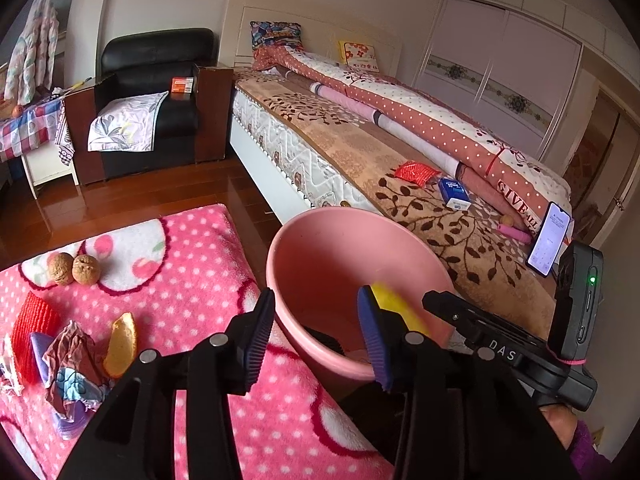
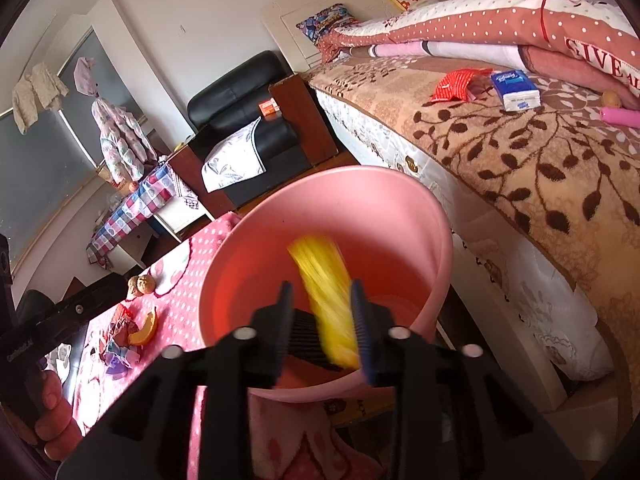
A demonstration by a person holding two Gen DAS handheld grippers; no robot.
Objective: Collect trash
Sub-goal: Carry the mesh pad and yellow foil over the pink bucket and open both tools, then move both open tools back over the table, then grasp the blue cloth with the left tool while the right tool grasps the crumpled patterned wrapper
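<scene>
A pink bin point(image 1: 320, 256) point(image 2: 384, 200) stands beside the bed. My right gripper point(image 2: 322, 320) is open over its mouth; a blurred yellow piece of trash point(image 2: 324, 292) hangs between its fingers, touching the right one, and shows in the left wrist view point(image 1: 394, 304). My left gripper point(image 1: 316, 340) is open and empty at the bin's near rim. On the pink dotted blanket point(image 1: 192, 280) lie an orange peel point(image 1: 120, 344) point(image 2: 144, 330), crumpled wrappers point(image 1: 72, 364) point(image 2: 116, 350), a red knit piece point(image 1: 32, 332) and two walnuts point(image 1: 74, 269) point(image 2: 141, 285).
The bed point(image 1: 360, 148) point(image 2: 540, 168) on the right carries a red packet point(image 1: 414, 171) point(image 2: 456, 84), a blue tissue pack point(image 1: 454, 194) point(image 2: 516, 90) and a pink tube point(image 1: 514, 233). A black armchair point(image 1: 160, 92) and a checked table point(image 1: 28, 124) stand behind on wood floor.
</scene>
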